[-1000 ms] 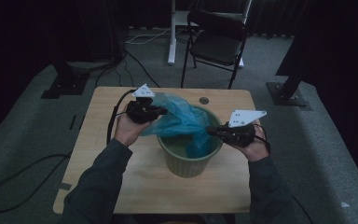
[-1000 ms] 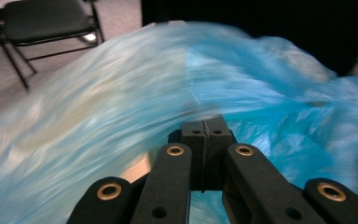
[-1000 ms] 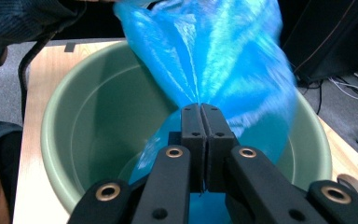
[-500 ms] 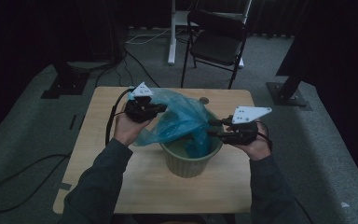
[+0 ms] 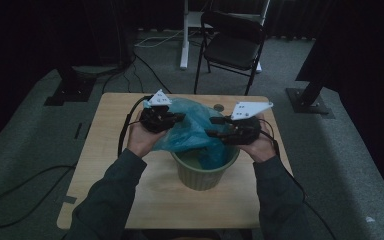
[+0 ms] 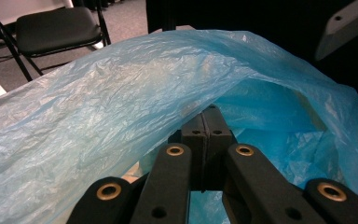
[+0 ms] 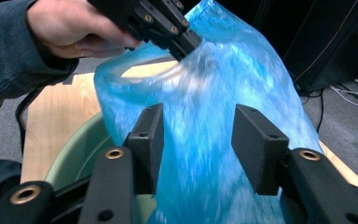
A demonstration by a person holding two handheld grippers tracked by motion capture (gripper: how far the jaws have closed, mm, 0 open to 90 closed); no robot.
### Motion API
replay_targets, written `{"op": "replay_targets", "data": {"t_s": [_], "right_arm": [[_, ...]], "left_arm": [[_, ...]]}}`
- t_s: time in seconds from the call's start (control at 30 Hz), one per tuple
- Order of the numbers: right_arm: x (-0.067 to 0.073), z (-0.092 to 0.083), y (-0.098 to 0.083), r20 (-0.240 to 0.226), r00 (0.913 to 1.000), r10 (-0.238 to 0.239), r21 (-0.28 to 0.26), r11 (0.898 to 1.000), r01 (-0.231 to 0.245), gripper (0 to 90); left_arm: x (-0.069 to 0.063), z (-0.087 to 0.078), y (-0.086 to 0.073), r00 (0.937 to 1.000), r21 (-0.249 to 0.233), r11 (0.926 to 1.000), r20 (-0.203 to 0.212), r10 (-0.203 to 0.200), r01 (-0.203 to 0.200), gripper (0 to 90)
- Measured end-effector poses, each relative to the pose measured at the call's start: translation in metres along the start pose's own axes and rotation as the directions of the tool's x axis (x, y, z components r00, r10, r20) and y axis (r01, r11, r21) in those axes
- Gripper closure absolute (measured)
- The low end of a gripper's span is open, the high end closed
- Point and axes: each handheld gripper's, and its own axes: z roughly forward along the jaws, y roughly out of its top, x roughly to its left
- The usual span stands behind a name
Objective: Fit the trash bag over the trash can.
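A person is lining a green plastic bin point(image 5: 204, 172) with a blue plastic bag point(image 5: 192, 131). The bin stands on the wooden worktop point(image 5: 107, 150), right of its middle and nearer the front edge than the far one. The bag hangs partly inside the bin, and its upper part billows up over the rim toward the far left.

The left claw point(image 5: 180, 117) is pressed together on the bag's edge — in the left gripper view the two black pads meet with the thin film point(image 6: 135, 102) caught between them and draped over the top. It holds that edge high and clear of the rim, presumably so the mouth of the bag stays open.

The right claw point(image 7: 196, 140) has just been opening: its jaws stand spread, with the blue film point(image 7: 205, 93) between them but not pinched. In the high view it sits over the bin's right rim point(image 5: 219, 133). My guess is that it has let go to take a new hold farther along the bag's edge.
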Motion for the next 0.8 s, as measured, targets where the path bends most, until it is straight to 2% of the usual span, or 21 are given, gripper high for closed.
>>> {"op": "replay_targets", "data": {"t_s": [0.13,0.2,0.23,0.33,0.47,0.57,0.73,0.77,0.8], "right_arm": [[0.006,0.014,0.008,0.008,0.9999,-0.006,0.019,1.0,0.006,48.9],[0.008,0.02,0.01,0.02,0.9996,-0.018,0.035,0.999,0.017,51.8],[0.009,0.023,0.01,0.035,0.9991,-0.023,0.055,0.998,0.021,54.7],[0.009,0.03,0.007,0.065,0.9969,-0.044,0.119,0.992,0.036,77.8],[0.009,0.029,0.001,0.087,0.995,-0.048,0.148,0.988,0.035,89.7],[0.007,0.026,-0.003,0.096,0.9946,-0.038,0.147,0.989,0.024,90.0],[0.006,0.023,-0.007,0.106,0.9941,-0.024,0.147,0.989,0.008,90.0],[0.006,0.022,-0.006,0.099,0.9949,-0.019,0.137,0.991,0.005,89.1],[0.005,0.021,-0.005,0.087,0.9962,-0.011,0.121,0.993,0.0,81.3]], "left_arm": [[-0.001,0.0,0.0,1.0,-0.003,1.0,0.0,0.005,-0.005,89.8],[-0.002,-0.001,0.0,1.0,-0.005,1.0,0.002,0.008,-0.008,89.8],[-0.002,-0.001,0.0,1.0,-0.007,0.9999,0.002,0.008,-0.008,89.8],[-0.002,-0.004,0.0,1.0,-0.007,1.0,-0.001,0.006,-0.006,89.3],[-0.001,-0.008,-0.004,0.9996,0.0,1.0,-0.027,-0.008,0.008,82.5],[0.001,-0.013,-0.008,0.9992,0.001,0.9999,-0.039,-0.013,0.013,75.6],[0.004,-0.018,-0.013,0.9991,0.003,0.9997,-0.035,-0.024,0.024,68.0],[0.004,-0.018,-0.014,0.9992,0.001,0.9997,-0.031,-0.024,0.024,67.9],[0.003,-0.017,-0.014,0.9993,-0.002,0.9997,-0.029,-0.025,0.025,68.0]]}}
